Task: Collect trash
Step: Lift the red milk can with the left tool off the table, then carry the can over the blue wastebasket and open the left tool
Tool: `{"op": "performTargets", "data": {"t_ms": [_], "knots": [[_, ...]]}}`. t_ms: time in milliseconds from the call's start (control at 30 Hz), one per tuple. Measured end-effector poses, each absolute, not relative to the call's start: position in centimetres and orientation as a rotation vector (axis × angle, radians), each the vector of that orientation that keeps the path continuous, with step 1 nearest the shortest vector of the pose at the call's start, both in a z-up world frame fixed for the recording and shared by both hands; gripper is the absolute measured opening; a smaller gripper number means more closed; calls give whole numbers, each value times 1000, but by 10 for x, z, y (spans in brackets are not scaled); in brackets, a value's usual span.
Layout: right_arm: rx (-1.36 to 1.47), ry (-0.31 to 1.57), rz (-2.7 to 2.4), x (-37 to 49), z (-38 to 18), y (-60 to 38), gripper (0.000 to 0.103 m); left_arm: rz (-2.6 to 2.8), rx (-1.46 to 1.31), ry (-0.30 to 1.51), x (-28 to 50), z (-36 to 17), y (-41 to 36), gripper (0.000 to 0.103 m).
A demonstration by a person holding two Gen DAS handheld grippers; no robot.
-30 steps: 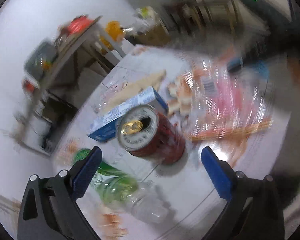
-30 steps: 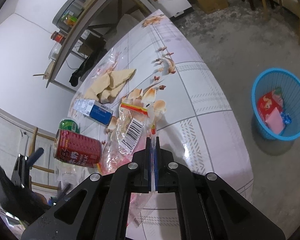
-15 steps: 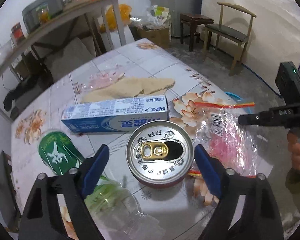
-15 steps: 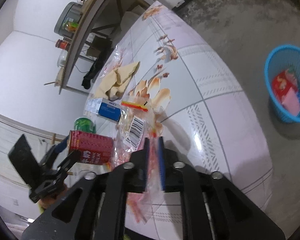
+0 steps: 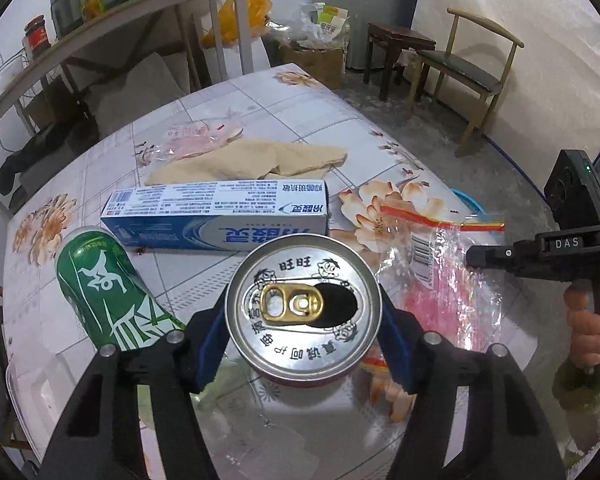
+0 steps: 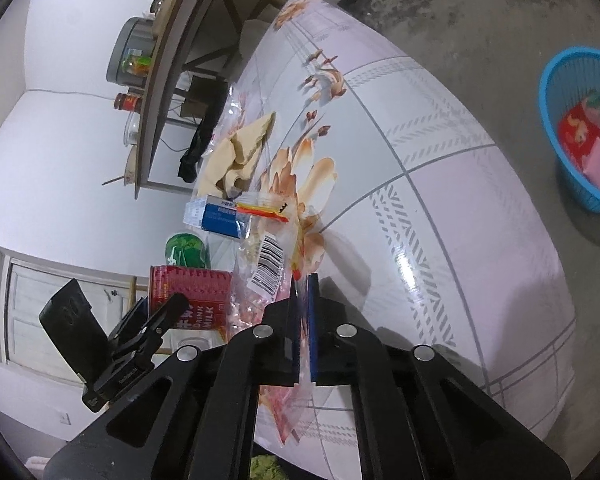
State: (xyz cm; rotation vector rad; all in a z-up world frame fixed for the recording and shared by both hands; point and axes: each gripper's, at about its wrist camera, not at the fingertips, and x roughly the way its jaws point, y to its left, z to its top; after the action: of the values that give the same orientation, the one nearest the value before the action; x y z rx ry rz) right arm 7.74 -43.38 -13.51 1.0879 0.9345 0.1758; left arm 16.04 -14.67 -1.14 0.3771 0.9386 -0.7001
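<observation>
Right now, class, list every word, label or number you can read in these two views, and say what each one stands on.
"旺旺": silver lid of the red drink can.
"DRINK MILK": that can's red side, right wrist view.
"DAS": black body of the right gripper.
Blue and white toothpaste box: Chinese print upside down, too small to read.
Green can: white characters, unreadable.
Clear plastic bag: barcode, digits too small.

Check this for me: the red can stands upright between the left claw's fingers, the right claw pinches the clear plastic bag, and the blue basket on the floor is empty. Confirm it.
One thing is wrong: the blue basket is not empty. The right wrist view shows red and pink wrappers inside it. The rest holds: the red can stands upright between the closing fingers of the left claw, and the right claw pinches the clear plastic bag.
</observation>
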Motion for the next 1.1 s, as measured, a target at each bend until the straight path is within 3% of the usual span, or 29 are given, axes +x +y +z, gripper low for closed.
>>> {"op": "performTargets", "data": {"t_ms": [433,633,867,1100], "knots": [[1100,820,149,59,-107,-454,0,-712,351,881,154,13,-149,64],[1139,714,64,30,-97,-489,0,-806,373,825,148,38,-185,64],[1223,583,-220,-26,-108,-558,0,-976,339,878,157,53,-278,64],[1301,610,-403,-30,-161,-608,0,-1074,420,1030,155,3,-411,64]]}}
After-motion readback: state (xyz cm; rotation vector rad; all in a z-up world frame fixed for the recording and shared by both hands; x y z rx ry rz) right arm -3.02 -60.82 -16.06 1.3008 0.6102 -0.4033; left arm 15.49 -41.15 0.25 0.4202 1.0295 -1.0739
